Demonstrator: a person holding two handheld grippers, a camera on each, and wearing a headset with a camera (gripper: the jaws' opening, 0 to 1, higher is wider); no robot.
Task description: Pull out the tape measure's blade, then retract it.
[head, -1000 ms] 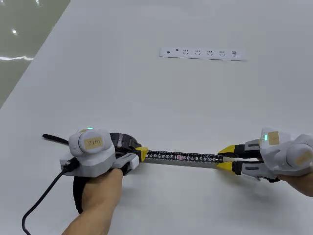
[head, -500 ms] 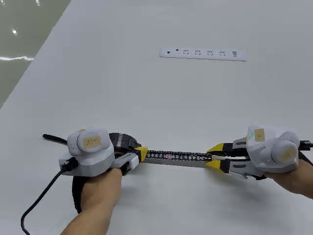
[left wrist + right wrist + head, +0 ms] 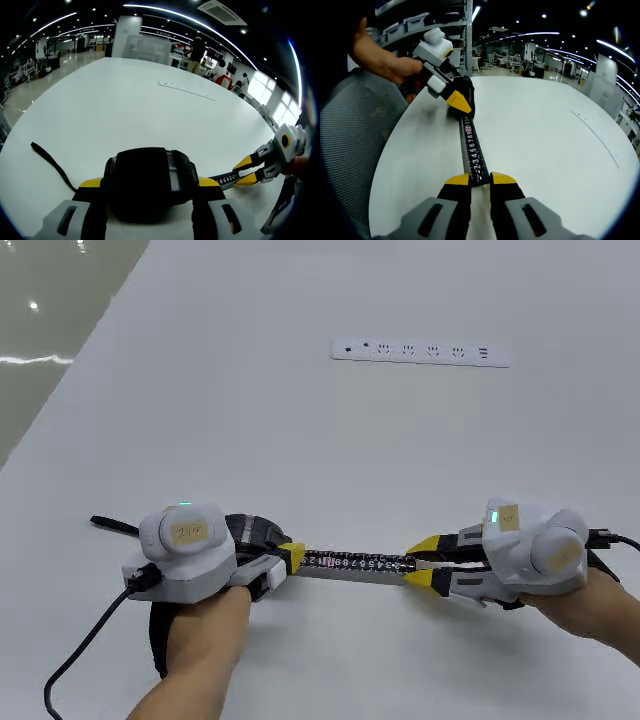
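Head view | left hand-held gripper (image 3: 277, 552) clamps tape measure (image 3: 254, 530) | right hand-held gripper (image 3: 420, 562) pinches blade (image 3: 355, 563)

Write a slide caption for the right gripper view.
Right gripper shut on the blade tip, tape measure case held in the left gripper on the white table.

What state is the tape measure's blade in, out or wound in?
Out: a numbered stretch of blade runs from the case in the left gripper to the right gripper, clamped on its tip.
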